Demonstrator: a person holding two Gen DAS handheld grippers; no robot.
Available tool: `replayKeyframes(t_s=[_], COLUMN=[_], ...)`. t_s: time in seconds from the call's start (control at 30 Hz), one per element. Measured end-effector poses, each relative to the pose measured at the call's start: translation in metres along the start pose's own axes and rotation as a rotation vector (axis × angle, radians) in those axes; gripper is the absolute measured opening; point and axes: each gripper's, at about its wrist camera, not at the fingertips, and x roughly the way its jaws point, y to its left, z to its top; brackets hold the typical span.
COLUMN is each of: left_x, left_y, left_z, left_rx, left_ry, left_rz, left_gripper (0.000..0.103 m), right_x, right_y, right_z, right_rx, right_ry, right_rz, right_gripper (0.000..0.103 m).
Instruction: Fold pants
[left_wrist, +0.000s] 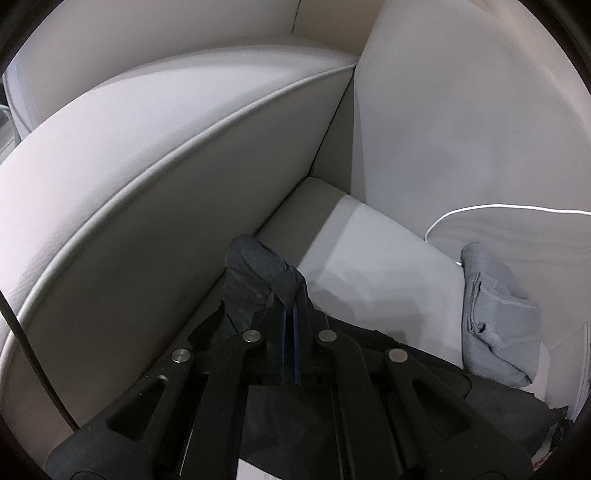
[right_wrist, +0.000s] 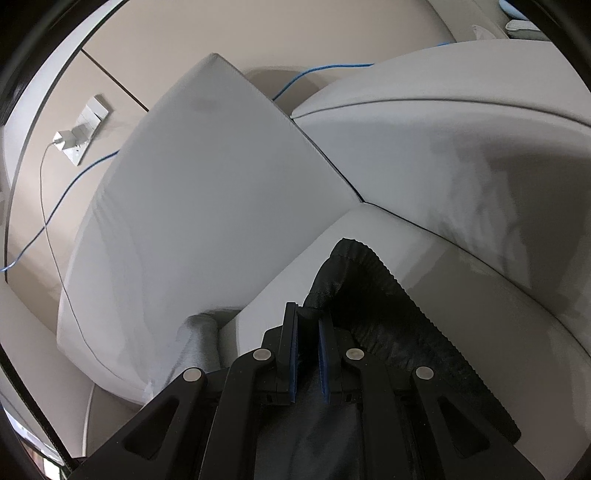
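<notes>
Left wrist view: we find the left gripper (left_wrist: 290, 295) with jaws fully closed on a bunched corner of the dark pants (left_wrist: 258, 273), which trail back beneath the jaws over the sofa (left_wrist: 147, 221) seat. A grey cloth (left_wrist: 495, 314) lies right of the jaws.

Right wrist view: the right gripper (right_wrist: 307, 314) has its jaws nearly closed, pinching the pants' waistband (right_wrist: 369, 295), which runs ahead and rightward. No containers seen.

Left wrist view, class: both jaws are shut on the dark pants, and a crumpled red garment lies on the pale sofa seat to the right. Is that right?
Not quite. The crumpled garment is grey, not red, as the left wrist view shows. Otherwise correct: it lies on the pale sofa seat, and both jaws are shut on the dark pants.
</notes>
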Motion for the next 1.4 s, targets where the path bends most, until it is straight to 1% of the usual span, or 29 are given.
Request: replayKeyframes(t_s=[0.27, 0.6, 0.83, 0.97, 1.03, 1.07, 1.1, 1.13, 1.17, 1.23, 1.27, 1.3, 1.33, 1.4], left_x=[0.035, 0.065, 0.08, 0.084, 0.084, 0.082, 0.079, 0.076, 0.071, 0.063, 0.058, 0.053, 0.049, 0.037], left_y=[-0.011, -0.02, -0.023, -0.02, -0.018, -0.016, -0.014, -0.011, -0.007, -0.004, -0.003, -0.003, -0.003, -0.004], left_z=[0.002, -0.003, -0.009, -0.012, -0.013, -0.013, -0.012, -0.011, -0.01, -0.007, -0.006, -0.004, -0.003, -0.002], left_rx=[0.044, 0.079, 0.099, 0.097, 0.103, 0.099, 0.091, 0.08, 0.063, 0.057, 0.06, 0.066, 0.072, 0.089], left_ry=[0.022, 0.03, 0.033, 0.033, 0.009, -0.009, -0.027, -0.043, -0.069, -0.092, -0.101, -0.105, -0.107, -0.112], left_rz=[0.047, 0.091, 0.106, 0.096, 0.101, 0.104, 0.096, 0.088, 0.073, 0.058, 0.051, 0.044, 0.036, 0.016], left_gripper=[0.001, 0.001, 0.003, 0.005, 0.014, 0.027, 0.045, 0.055, 0.067, 0.069, 0.069, 0.069, 0.069, 0.069], right_x=[0.025, 0.054, 0.071, 0.082, 0.086, 0.086, 0.087, 0.088, 0.086, 0.08, 0.074, 0.07, 0.061, 0.053], right_y=[0.003, 0.008, 0.001, 0.0, 0.0, 0.001, 0.004, 0.007, 0.011, 0.015, 0.021, 0.023, 0.028, 0.036], right_z=[-0.001, -0.004, -0.01, -0.014, -0.015, -0.015, -0.015, -0.013, -0.013, -0.014, -0.014, -0.013, -0.012, -0.012], right_rx=[-0.042, -0.104, -0.114, -0.116, -0.117, -0.118, -0.123, -0.128, -0.138, -0.165, -0.178, -0.183, -0.191, -0.192], right_ry=[0.044, 0.091, 0.121, 0.156, 0.17, 0.176, 0.178, 0.181, 0.179, 0.166, 0.143, 0.123, 0.09, 0.085], right_rz=[-0.04, -0.102, -0.133, -0.157, -0.161, -0.158, -0.155, -0.147, -0.147, -0.175, -0.2, -0.203, -0.186, -0.17], right_gripper=[0.008, 0.009, 0.009, 0.011, 0.019, 0.022, 0.031, 0.041, 0.044, 0.068, 0.091, 0.096, 0.096, 0.096])
